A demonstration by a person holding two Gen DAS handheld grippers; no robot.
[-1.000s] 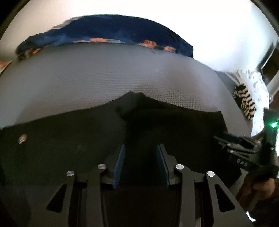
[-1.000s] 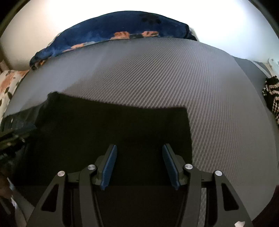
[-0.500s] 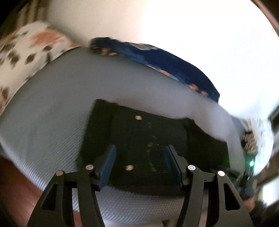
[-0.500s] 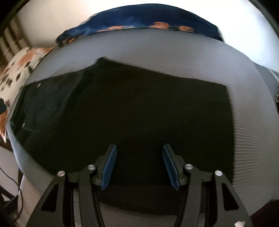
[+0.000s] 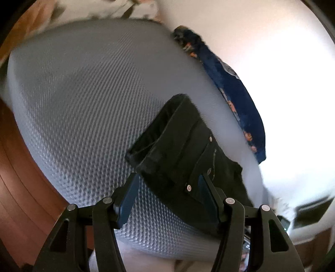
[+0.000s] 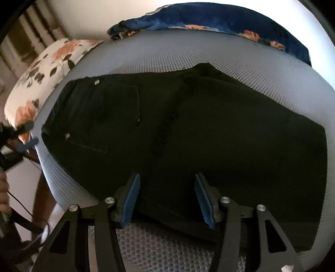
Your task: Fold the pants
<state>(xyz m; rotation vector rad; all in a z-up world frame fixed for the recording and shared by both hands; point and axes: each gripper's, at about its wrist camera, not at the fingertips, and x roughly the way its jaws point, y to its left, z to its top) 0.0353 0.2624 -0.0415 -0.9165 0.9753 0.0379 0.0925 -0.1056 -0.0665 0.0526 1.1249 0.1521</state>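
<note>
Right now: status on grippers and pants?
Left gripper open, jaws just widened, over waistband end. Right gripper open, nothing gripped. Black pants folded flat on grey mattress. Nothing in the way.

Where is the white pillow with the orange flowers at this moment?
In the right wrist view the white pillow with orange flowers lies at the upper left, at the edge of the grey textured mattress, just left of the waistband end of the black pants.

One pair of black pants point(image 6: 188, 129) lies on one grey bed point(image 6: 188, 50). One blue blanket point(image 6: 209, 18) and one floral pillow point(image 6: 48, 69) sit at its edges. Two grippers show.
</note>
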